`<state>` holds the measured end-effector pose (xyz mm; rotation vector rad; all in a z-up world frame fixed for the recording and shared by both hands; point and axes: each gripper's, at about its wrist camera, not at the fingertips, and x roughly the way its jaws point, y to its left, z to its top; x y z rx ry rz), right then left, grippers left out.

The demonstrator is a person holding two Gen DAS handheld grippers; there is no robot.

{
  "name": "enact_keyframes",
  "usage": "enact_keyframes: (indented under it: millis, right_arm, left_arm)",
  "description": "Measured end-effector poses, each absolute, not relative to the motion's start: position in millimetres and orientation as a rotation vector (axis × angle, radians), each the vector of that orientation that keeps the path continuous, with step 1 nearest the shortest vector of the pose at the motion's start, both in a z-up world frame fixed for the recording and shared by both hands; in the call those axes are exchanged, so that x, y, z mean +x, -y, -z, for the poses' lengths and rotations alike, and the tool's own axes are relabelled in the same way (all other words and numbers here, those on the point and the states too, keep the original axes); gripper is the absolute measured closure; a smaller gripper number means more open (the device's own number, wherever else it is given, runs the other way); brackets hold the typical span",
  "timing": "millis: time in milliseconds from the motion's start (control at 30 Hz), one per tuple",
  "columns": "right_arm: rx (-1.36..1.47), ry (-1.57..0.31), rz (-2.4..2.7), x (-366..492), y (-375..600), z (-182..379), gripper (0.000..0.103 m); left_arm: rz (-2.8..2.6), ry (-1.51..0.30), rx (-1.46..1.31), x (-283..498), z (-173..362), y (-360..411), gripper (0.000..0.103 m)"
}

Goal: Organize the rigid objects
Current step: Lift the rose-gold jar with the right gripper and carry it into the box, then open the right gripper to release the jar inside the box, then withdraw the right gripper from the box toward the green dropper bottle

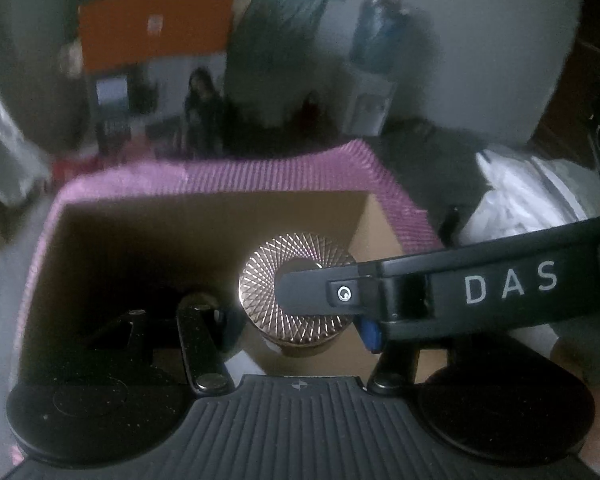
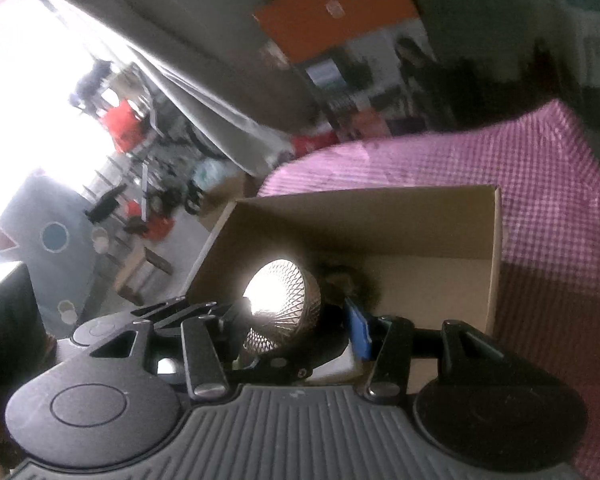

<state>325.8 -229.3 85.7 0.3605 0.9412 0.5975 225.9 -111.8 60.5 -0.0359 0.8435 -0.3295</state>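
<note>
A round jar with a shiny gold patterned lid (image 1: 296,284) sits between my left gripper's (image 1: 296,320) fingers, over the open cardboard box (image 1: 204,216). The left gripper is shut on the jar. My right gripper's black finger (image 1: 324,292), marked DAS, reaches in from the right and lies across the lid. In the right wrist view the same jar (image 2: 280,308) is between the right gripper's (image 2: 296,320) fingers, inside the cardboard box (image 2: 496,256); those jaws look closed on it too. The box stands on a pink checked cloth (image 2: 540,184).
The pink cloth (image 1: 260,172) covers the table under the box. A white crumpled bag or cloth (image 1: 520,196) lies to the right. The blurred room behind holds an orange panel (image 1: 156,28), curtains (image 2: 204,92) and red chairs.
</note>
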Motion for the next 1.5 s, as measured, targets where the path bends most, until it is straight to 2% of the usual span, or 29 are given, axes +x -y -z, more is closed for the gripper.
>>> enact_keyframes:
  millis: [267,533,767,933,1133,1333,1433,1500]
  right_arm:
    - [0.263,-1.103,-0.568,404.3,207.4,-56.2,0.048]
    - [0.179,-1.19,-0.548,444.2,188.1,-31.1,0.048]
    - [0.079,-1.19,-0.522,445.9,179.1,-24.2,0.05]
    - [0.032,-1.116,-0.508,437.0,176.4,-30.7,0.05]
    - [0.056,-0.973,-0.495,411.2,188.5,-58.9,0.051]
    - [0.131,-0.858,-0.511,365.6,215.3,-91.4,0.05]
    - [0.175,-0.786,-0.537,333.1,229.1,-107.7,0.046]
    - [0.211,-0.752,-0.553,312.0,237.3,-112.4,0.041]
  left_arm:
    - [0.283,-1.017,-0.128,301.1,-22.9,111.6,0.048]
    - [0.242,-1.117,-0.19,330.0,3.6,106.1,0.047]
    - [0.253,-1.17,-0.233,338.4,14.3,106.5,0.044]
    - [0.271,-1.126,-0.241,327.5,7.3,104.0,0.043]
    - [0.279,-1.033,-0.226,300.2,-18.6,102.9,0.028]
    - [0.301,-0.903,-0.141,246.5,-54.1,105.6,0.019]
    - [0.317,-0.836,-0.097,213.8,-70.0,102.6,0.008]
    - [0.319,-0.8,-0.07,192.9,-76.1,98.4,0.007]
